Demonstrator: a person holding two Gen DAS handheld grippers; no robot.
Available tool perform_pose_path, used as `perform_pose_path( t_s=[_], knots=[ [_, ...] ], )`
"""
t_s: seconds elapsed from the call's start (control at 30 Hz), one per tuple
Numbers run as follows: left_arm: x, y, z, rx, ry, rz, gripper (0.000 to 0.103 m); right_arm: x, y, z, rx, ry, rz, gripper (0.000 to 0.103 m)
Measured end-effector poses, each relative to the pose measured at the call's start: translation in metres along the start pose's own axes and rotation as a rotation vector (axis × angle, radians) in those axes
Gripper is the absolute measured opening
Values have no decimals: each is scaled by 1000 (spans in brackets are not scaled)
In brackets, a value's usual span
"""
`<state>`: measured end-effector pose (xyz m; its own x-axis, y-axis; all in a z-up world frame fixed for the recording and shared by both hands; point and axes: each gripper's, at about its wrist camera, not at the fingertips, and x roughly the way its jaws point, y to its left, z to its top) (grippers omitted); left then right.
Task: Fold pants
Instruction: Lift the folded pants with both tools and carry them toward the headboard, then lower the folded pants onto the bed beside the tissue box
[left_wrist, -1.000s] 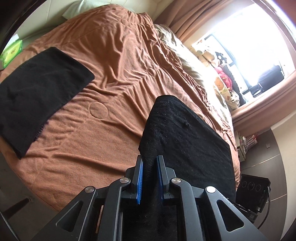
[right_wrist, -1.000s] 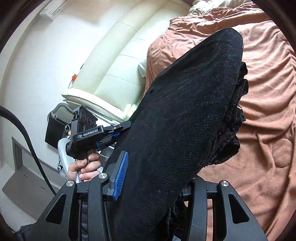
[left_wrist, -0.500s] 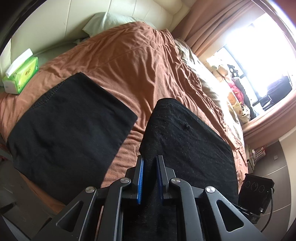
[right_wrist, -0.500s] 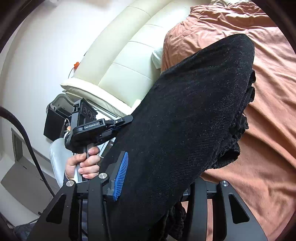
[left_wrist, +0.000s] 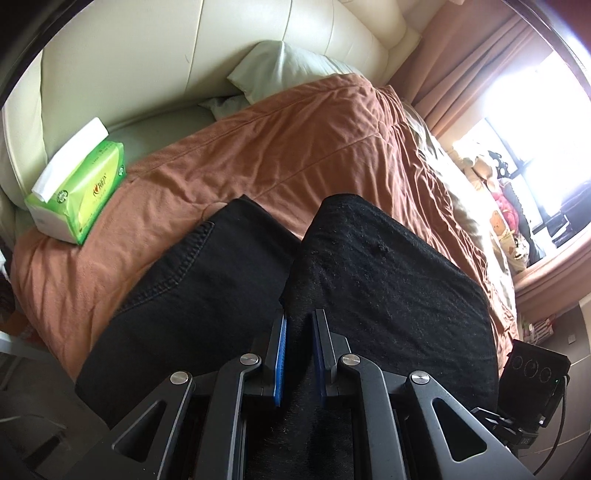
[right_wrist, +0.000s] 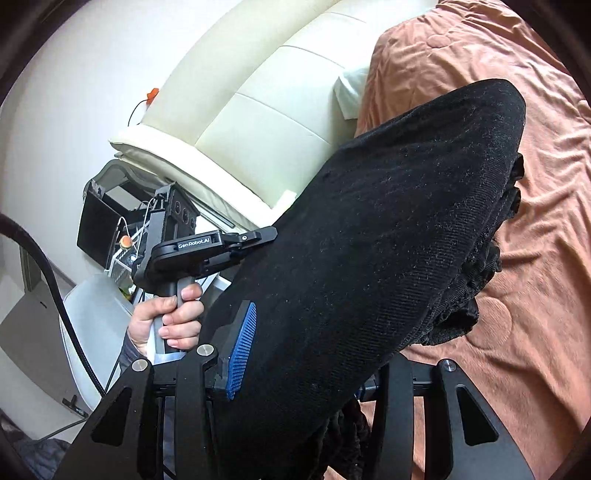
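- Pants (left_wrist: 388, 280), folded into a thick black bundle, are travelling across the bed (left_wrist: 295, 147) toward the headboard (left_wrist: 184, 48); a second ago the left wrist view looked over open brown blanket, and now the tissue pack (left_wrist: 79, 192) and pillow (left_wrist: 280, 74) have slid into frame.
- Second black folded garment (left_wrist: 192, 295), well off to the side a second ago, now lies just beside the carried bundle, right under the left gripper (left_wrist: 299, 354).
- My read: folding is done and this is the carry to a stack, so a set-down on or beside that garment comes next.
- Left fingers (left_wrist: 279, 354) are nearly closed, pinching a thin edge of the pants.
- Right gripper (right_wrist: 306, 350) stands wider, its fingers (right_wrist: 242, 354) clamping the thick side.
- Bundle hangs clear of the blanket, lint-flecked, with frilled layers bunching at its far edge.
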<state>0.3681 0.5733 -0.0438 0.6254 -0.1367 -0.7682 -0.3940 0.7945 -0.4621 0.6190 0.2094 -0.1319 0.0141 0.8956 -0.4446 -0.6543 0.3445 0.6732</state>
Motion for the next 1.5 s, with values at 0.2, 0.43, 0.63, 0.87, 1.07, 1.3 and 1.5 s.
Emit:
perform_pose_path(
  t_s=[0.2, 0.43, 0.63, 0.87, 1.07, 1.3, 1.5],
  knots=[
    [2, 41, 25, -32, -6, 39, 14, 53, 1, 17, -16, 32, 31, 42],
    [5, 76, 43, -44, -7, 98, 14, 93, 10, 17, -22, 49, 68, 42],
    [31, 86, 46, -17, -5, 181, 14, 109, -1, -5, 45, 17, 68, 43],
    [33, 89, 29, -66, -26, 277, 42, 98, -21, -33, 145, 66, 62, 58],
    [5, 65, 13, -85, -113, 301, 51, 70, -54, -27, 281, 36, 67, 63],
    [-16, 26, -24, -88, -170, 284, 51, 71, -75, -20, 379, 35, 89, 63],
    [-21, 7, -65, -91, -165, 270, 51, 60, -57, -15, 275, 2, -97, 45]
  ],
)
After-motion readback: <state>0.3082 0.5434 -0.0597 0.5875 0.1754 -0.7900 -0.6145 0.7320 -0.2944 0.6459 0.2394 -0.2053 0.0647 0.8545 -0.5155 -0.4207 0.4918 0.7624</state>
